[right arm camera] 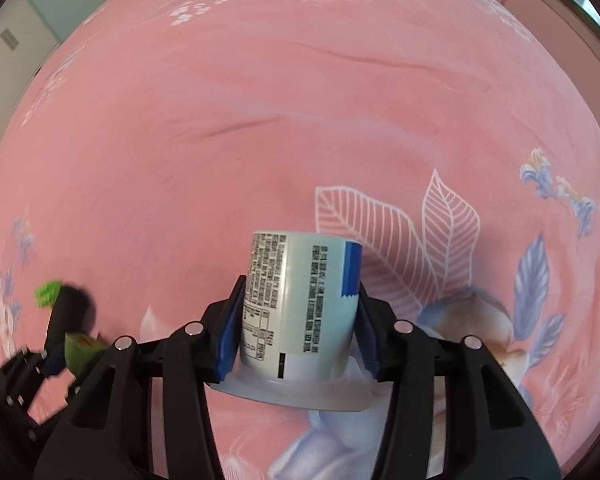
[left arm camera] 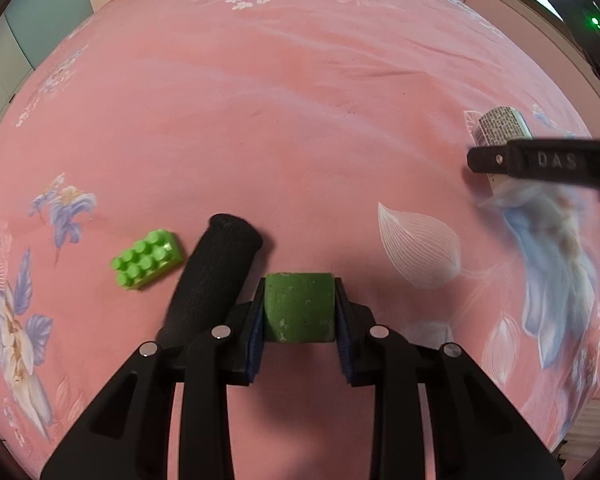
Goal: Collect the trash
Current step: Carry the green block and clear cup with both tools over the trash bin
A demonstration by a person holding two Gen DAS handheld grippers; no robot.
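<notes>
**A:** Which step is this?

**B:** I'd say the pick-up. The left gripper (left arm camera: pixel 299 308) is clamped on a dark green block (left arm camera: pixel 299 306), blue pads pressing both its sides, low over the pink bedspread (left arm camera: pixel 260 120). The right gripper (right arm camera: pixel 298 320) is clenched around a printed yoghurt cup (right arm camera: pixel 300 304), which lies mouth toward the camera with its rim (right arm camera: pixel 296 394) at six o'clock in the right wrist view.

**A:** So what does the next move call for?

**B:** Probably lifting both clear and carrying them to a bin. I can see no bin in either view, so where to carry them I cannot tell.

**A:** Anything crowding the left side?

**B:** A black roll (left arm camera: pixel 216 276) lies just beside the left finger at about ten o'clock from the block, and a bright green toy brick (left arm camera: pixel 146 258) sits near it, further toward nine o'clock. A straight lift should avoid dragging them.

**A:** And room elsewhere?

**B:** Plenty toward twelve o'clock: open cloth up to the far edge of the bed. From the left wrist view the right gripper and cup sit well apart at two o'clock.
</notes>
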